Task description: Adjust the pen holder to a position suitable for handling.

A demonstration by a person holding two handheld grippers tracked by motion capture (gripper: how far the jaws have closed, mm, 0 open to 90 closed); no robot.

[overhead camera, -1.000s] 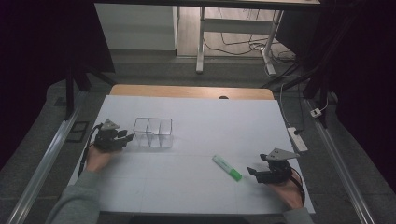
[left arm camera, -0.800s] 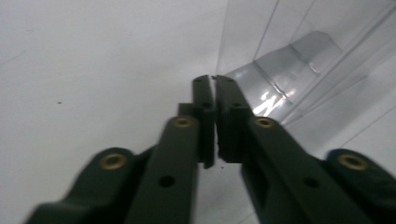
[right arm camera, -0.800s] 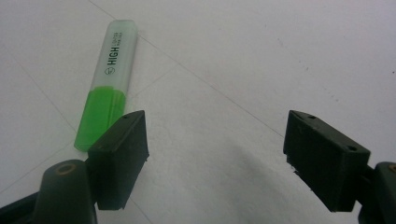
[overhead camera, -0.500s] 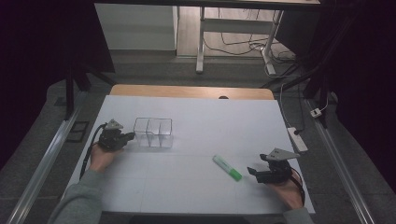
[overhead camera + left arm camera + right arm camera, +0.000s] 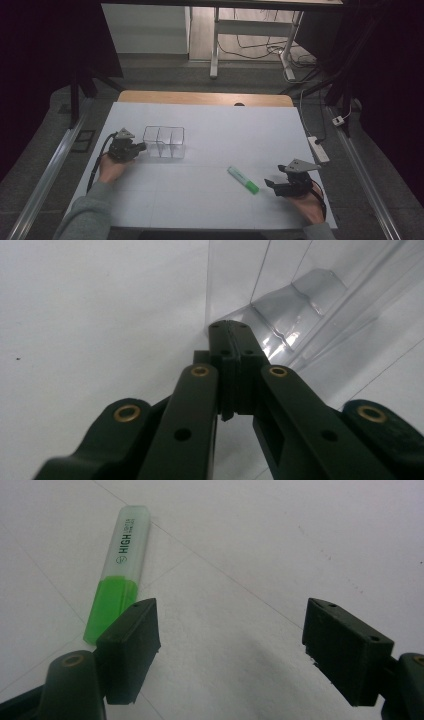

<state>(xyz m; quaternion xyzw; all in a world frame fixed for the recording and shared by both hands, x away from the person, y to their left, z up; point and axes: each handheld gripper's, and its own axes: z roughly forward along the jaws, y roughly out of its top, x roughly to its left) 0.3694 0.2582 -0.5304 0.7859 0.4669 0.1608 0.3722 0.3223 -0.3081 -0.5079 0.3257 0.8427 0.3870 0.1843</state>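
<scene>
A clear plastic box [image 5: 164, 142] with three compartments stands on the white table top [image 5: 225, 125] at the left. My left gripper [image 5: 142, 146] lies at its left wall, jaws pressed together. In the left gripper view the shut tips [image 5: 232, 327] touch the box [image 5: 310, 295] at its corner; whether the thin wall is pinched I cannot tell. A green highlighter [image 5: 243, 180] with a pale cap lies right of centre. My right gripper [image 5: 271, 184] rests just right of it, open and empty. The highlighter [image 5: 122, 565] lies beyond the left jaw of that gripper [image 5: 232, 625].
A wooden table edge [image 5: 205, 97] runs along the back. A white power strip [image 5: 318, 149] lies off the table's right side, and metal rails [image 5: 47, 175] flank both sides. Bare white surface spreads between the box and the highlighter.
The left gripper's jaws have closed at the box's left wall, with a small shift towards it. The right gripper and the highlighter have stayed where they were.
</scene>
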